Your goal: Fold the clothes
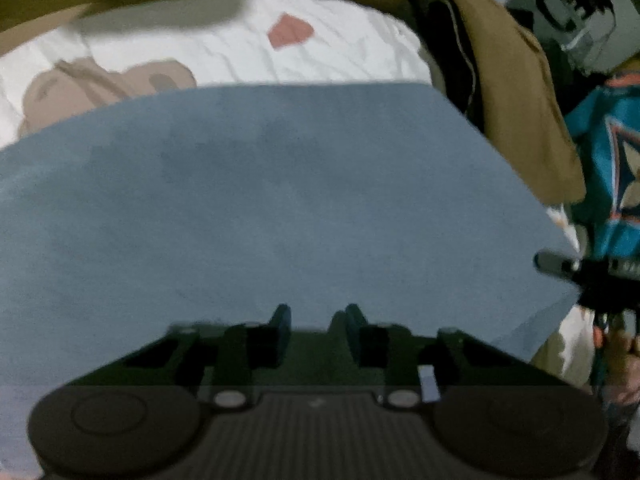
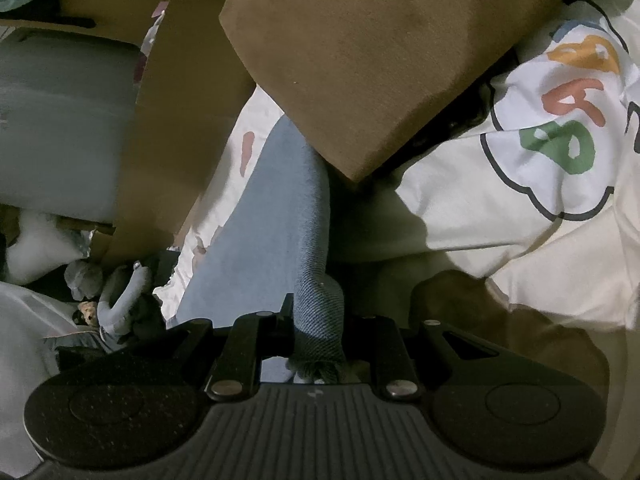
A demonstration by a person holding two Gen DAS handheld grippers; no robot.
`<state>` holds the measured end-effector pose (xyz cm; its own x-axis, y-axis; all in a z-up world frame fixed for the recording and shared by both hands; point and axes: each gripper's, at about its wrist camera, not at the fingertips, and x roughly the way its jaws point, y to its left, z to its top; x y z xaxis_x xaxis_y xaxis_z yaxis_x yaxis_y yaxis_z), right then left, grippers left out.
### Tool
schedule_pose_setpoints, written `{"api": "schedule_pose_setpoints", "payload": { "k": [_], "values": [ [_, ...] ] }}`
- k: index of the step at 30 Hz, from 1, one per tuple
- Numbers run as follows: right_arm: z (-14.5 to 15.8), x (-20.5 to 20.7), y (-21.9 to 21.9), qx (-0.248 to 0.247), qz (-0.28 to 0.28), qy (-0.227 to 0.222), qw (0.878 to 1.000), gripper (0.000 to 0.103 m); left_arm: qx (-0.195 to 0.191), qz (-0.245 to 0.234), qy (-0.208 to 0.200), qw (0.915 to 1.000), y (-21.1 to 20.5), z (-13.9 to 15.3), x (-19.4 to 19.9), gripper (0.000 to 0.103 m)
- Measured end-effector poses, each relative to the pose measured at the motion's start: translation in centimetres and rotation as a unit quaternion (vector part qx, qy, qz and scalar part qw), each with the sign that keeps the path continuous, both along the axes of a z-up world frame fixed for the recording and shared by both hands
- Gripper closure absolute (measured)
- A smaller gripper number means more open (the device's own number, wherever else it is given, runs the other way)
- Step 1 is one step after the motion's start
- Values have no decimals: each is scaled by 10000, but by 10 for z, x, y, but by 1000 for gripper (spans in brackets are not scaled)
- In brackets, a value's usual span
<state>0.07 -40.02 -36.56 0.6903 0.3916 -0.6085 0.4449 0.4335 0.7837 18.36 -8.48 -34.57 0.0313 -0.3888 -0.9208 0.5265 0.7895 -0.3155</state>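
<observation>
Where the cloth is: our blue cloth point(image 1: 280, 200) lies flat on the bed point(image 1: 340, 52), over the white sheet with bears and hearts.
Right fingers: our right gripper point(image 2: 316, 328) squeezes a bunched edge of the blue cloth point(image 2: 316, 280).
Left fingers: our left gripper point(image 1: 316, 320) sits low over the cloth with its fingers a little apart; we cannot tell if any cloth is pinched.
Done: we think the cloth is spread and partly folded.
Left to do: more folds. The brown cloth point(image 2: 380, 52) and teal shirt point(image 1: 608, 184) wait nearby.
Writing: colourful letters on the white fabric point(image 2: 572, 92), but we cannot read a word.
</observation>
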Motion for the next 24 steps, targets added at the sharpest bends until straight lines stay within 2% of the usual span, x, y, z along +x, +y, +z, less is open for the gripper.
{"api": "schedule_pose_setpoints", "payload": {
  "k": [4, 11, 18, 21, 24],
  "values": [
    [0, -1, 1, -11, -28, 26, 10000, 85, 178, -256, 78, 9995, -2, -12, -11, 74],
    [-4, -3, 3, -14, -67, 128, 9999, 84, 347, -411, 26, 9985, -4, -21, -27, 74],
    [-14, -5, 1, -30, -162, 318, 9994, 82, 274, -355, -136, 9989, -9, -23, -19, 74],
    [-15, -7, 1, -38, -183, 368, 9991, 82, 240, -138, -177, 9995, -7, -22, -5, 83],
    [-13, -8, 0, -65, -178, 373, 9991, 82, 268, -12, -273, 9993, -8, -19, 9, 84]
  ]
}}
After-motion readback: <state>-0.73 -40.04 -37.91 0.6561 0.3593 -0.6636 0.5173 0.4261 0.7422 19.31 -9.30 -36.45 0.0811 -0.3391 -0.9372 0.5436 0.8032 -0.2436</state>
